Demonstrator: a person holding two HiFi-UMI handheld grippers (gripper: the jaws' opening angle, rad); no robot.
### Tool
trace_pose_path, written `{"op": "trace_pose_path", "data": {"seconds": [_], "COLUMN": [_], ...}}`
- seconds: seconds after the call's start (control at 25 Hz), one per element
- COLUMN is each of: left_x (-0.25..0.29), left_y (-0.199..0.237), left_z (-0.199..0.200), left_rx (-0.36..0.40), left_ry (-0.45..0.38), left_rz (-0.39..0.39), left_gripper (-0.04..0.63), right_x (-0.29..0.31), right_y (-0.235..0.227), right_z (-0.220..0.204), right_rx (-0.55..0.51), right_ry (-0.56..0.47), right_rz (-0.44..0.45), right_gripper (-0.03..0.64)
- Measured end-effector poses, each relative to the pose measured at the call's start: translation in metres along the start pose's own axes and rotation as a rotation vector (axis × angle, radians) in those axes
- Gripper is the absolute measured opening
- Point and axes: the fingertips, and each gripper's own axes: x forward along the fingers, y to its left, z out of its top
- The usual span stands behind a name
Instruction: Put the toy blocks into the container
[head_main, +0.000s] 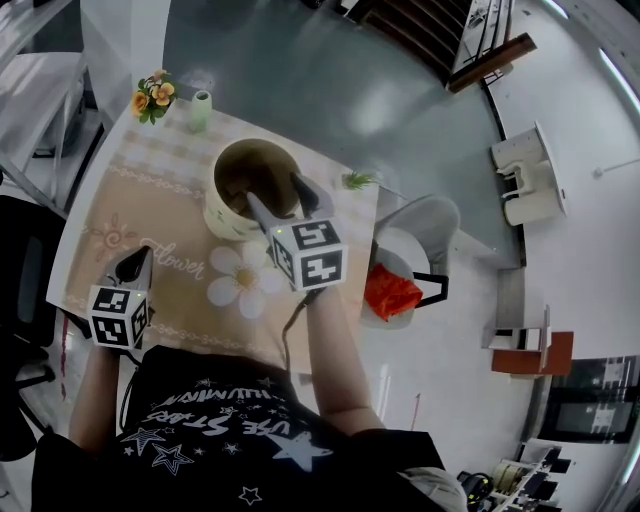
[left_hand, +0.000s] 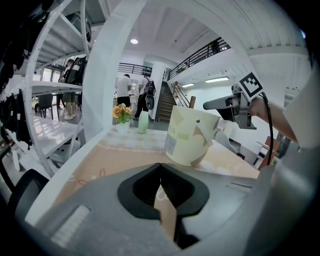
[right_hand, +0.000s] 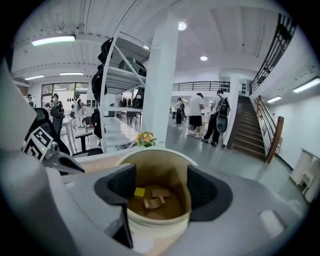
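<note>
A cream container (head_main: 228, 216) stands on the table near its far edge. In the right gripper view it holds a yellow block (right_hand: 139, 192) and a few wooden blocks (right_hand: 157, 198) at the bottom. My right gripper (head_main: 274, 192) hovers open just above the container's near rim, nothing between its fingers; the right gripper view (right_hand: 160, 187) looks straight down into the container (right_hand: 131, 215). My left gripper (head_main: 140, 258) rests low near the table's left front, shut and empty. Its view shows the container (left_hand: 191, 136) ahead to the right, with the closed gripper tips (left_hand: 160, 165) in front.
The table (head_main: 150, 215) wears a beige flowered cloth. A flower pot (head_main: 152, 97) and a small green vase (head_main: 200, 110) stand at its far left corner. A white chair (head_main: 425, 222) with a red cloth (head_main: 390, 291) sits to the right, a black chair (head_main: 22, 262) to the left.
</note>
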Motion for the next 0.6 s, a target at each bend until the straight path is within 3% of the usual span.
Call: {"op": "trace_pose_path", "data": {"seconds": [0.4,0.48,0.6], "left_x": [-0.037,-0.045,-0.056], "left_y": [-0.019,-0.025,-0.038], "left_z": [0.004,0.005,0.004], "left_rx": [-0.016,-0.017,-0.024], "left_ry": [-0.041,-0.047,-0.056], "left_rz": [0.063,0.079,0.099], "left_gripper": [0.011,0.011,0.011], "right_x": [-0.034,-0.044,-0.06], "right_y": [0.002,0.001,0.0], "right_z": [0.007,0.008,0.003], "right_rx": [0.01,0.009,0.013], "right_ry": [-0.089,-0.104,-0.103], "right_rz": [0.001,-0.013,-0.006], "right_gripper": [0.296,0.174,0.083]}}
